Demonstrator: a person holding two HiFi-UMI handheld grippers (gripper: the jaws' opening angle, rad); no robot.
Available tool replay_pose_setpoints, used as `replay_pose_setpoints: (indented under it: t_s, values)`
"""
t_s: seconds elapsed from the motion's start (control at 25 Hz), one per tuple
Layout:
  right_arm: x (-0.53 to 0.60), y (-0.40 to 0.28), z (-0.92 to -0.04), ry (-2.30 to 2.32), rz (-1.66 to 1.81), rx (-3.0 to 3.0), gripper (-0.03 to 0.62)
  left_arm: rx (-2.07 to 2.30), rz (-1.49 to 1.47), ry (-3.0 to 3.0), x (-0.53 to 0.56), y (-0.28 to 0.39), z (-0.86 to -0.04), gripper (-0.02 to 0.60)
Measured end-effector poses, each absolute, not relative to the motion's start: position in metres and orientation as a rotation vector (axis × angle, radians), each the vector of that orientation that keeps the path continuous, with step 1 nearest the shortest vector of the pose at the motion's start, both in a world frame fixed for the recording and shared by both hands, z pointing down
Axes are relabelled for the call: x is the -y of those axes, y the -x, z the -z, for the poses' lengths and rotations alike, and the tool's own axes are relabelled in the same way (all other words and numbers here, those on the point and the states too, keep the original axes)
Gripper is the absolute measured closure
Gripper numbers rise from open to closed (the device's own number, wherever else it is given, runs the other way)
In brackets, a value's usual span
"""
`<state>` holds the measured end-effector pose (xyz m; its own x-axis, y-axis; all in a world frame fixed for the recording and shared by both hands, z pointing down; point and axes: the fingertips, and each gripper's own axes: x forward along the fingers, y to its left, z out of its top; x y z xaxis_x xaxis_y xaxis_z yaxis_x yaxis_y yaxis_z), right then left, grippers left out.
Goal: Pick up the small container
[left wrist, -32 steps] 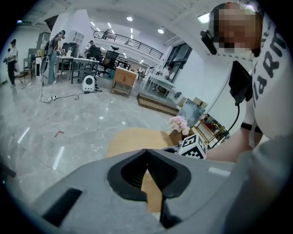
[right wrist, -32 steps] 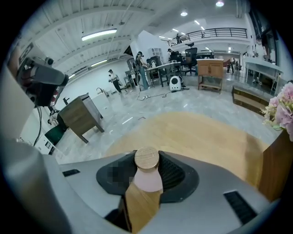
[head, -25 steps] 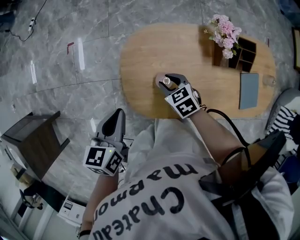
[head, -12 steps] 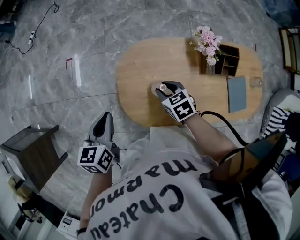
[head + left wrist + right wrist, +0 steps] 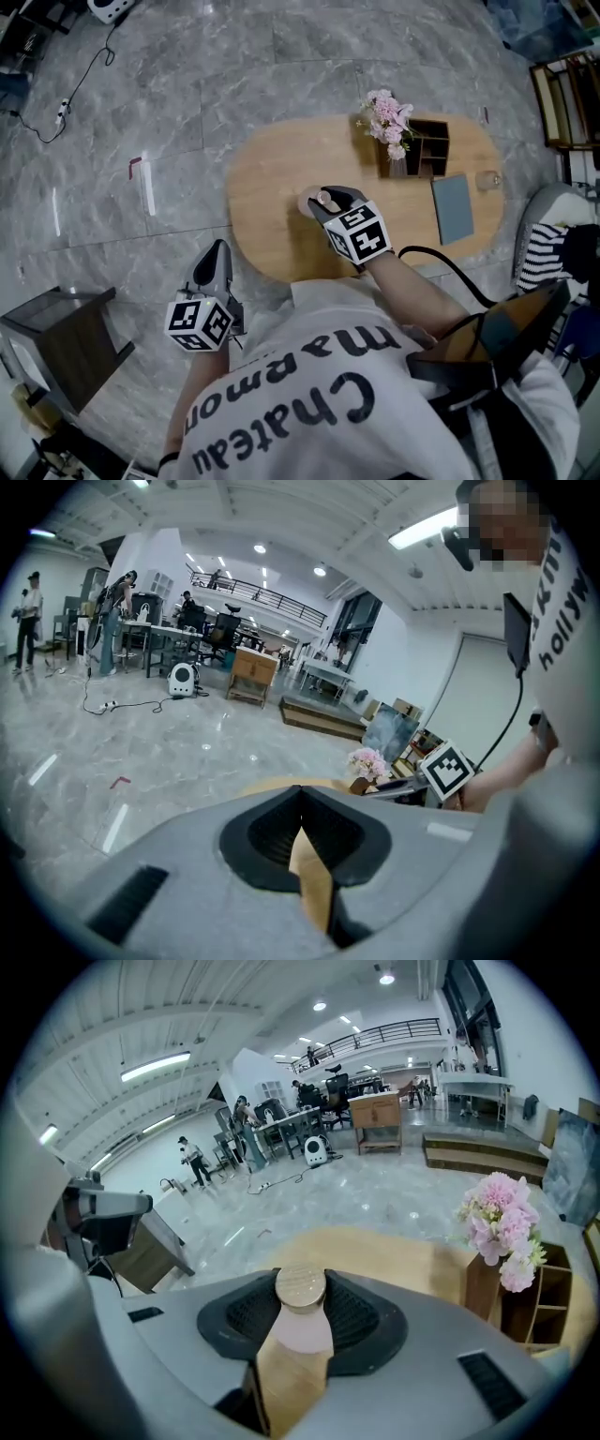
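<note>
The small container is pale pink with a round wooden lid. It sits between the jaws of my right gripper, which is shut on its sides over the left part of the oval wooden table. In the right gripper view the container fills the gap of the right gripper, with the tabletop behind it. I cannot tell whether it touches the table. My left gripper hangs off the table over the marble floor, shut and holding nothing; in its own view the left gripper shows jaws meeting.
Pink flowers stand by a dark wooden organizer at the table's far side. A grey-blue pad and a small glass lie to the right. A dark side table stands on the floor at the left.
The view has drawn back, so the table looks smaller and sits higher in frame. My right gripper has kept hold of the container. The left gripper stays low at the left.
</note>
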<state>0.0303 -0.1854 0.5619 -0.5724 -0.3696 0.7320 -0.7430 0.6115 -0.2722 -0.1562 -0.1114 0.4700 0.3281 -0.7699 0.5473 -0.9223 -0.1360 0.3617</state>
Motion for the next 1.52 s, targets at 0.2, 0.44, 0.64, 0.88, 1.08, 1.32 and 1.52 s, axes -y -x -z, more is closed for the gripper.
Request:
replay_pose_setpoints:
  t_s: [0.2, 0.44, 0.64, 0.88, 1.08, 1.32, 1.52]
  values:
    - [0.201, -0.029, -0.535, -0.917, -0.739, 2.247, 0.453, 1.511, -0.219, -1.951, 0.132, 0.153, -0.461, 0.568]
    - [0.221, -0.026, -0.492, -0.968, -0.709, 2.324, 0.453, 1.522, -0.132, -2.004, 0.157, 0.145, -0.432, 0.568]
    - [0.231, -0.018, -0.447, -1.008, -0.656, 2.421, 0.453, 1.525, -0.085, -2.001, 0.171, 0.146, -0.403, 0.568]
    - [0.243, -0.008, -0.382, -1.054, -0.602, 2.568, 0.453, 1.534, 0.059, -2.090, 0.182, 0.146, -0.352, 0.568]
    - [0.246, -0.002, -0.324, -1.080, -0.525, 2.687, 0.454, 1.555, 0.091, -2.118, 0.181, 0.147, -0.333, 0.568]
    - [0.245, -0.002, -0.268, -1.100, -0.415, 2.800, 0.454, 1.564, 0.141, -2.160, 0.178, 0.144, -0.314, 0.568]
    - [0.238, -0.002, -0.225, -1.110, -0.352, 2.882, 0.454, 1.567, 0.194, -2.197, 0.175, 0.146, -0.290, 0.568]
